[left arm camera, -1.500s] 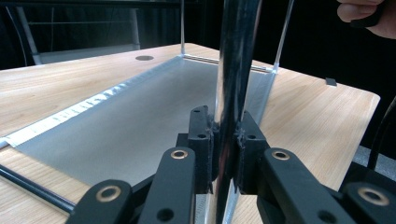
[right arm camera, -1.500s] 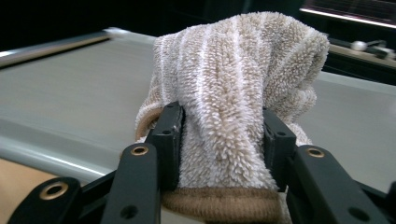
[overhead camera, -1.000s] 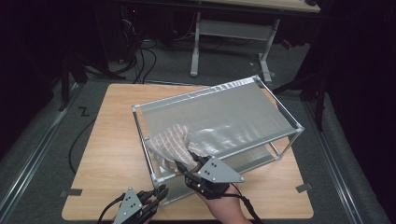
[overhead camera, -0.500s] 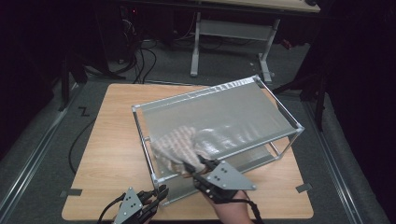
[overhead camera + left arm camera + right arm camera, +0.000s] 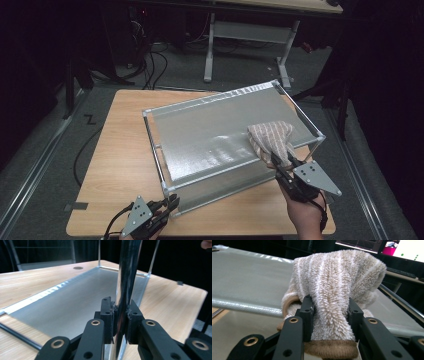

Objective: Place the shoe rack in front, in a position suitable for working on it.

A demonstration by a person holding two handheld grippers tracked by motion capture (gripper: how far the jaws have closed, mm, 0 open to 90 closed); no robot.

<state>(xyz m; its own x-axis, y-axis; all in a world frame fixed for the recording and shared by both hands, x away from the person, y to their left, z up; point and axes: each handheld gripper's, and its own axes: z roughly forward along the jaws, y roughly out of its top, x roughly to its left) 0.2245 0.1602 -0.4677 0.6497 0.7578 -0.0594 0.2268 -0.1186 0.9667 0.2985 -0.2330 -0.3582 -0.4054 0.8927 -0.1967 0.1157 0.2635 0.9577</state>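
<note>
A metal-framed rack (image 5: 230, 132) with a frosted, tilted top panel sits on the wooden table (image 5: 115, 160), its long axis running from the near left corner to the far right, the panel's far edge raised and its near edge dropping toward the person. On the right end of that panel lies a beige towel (image 5: 272, 140) with pale stripes, bunched into a hump whose length runs from the far side toward the near right edge. The right gripper (image 5: 281, 165) comes in from the near right and has its jaws clenched on the near end of the towel; in the right gripper view the towel (image 5: 332, 297) bulges up between the two black jaws, its brown hem folded just below them. The left gripper (image 5: 167, 205) is low at the near left corner of the rack, and the left gripper view shows its jaws clamped tight on a shiny upright post (image 5: 125, 290) of the frame, with the lower shelf (image 5: 75, 300) stretching away beyond. The table stands on grey carpet (image 5: 45, 150), with a black cable (image 5: 82, 150) trailing to its left, and a pale desk frame (image 5: 250, 35) waits in the dark far part of the room.
</note>
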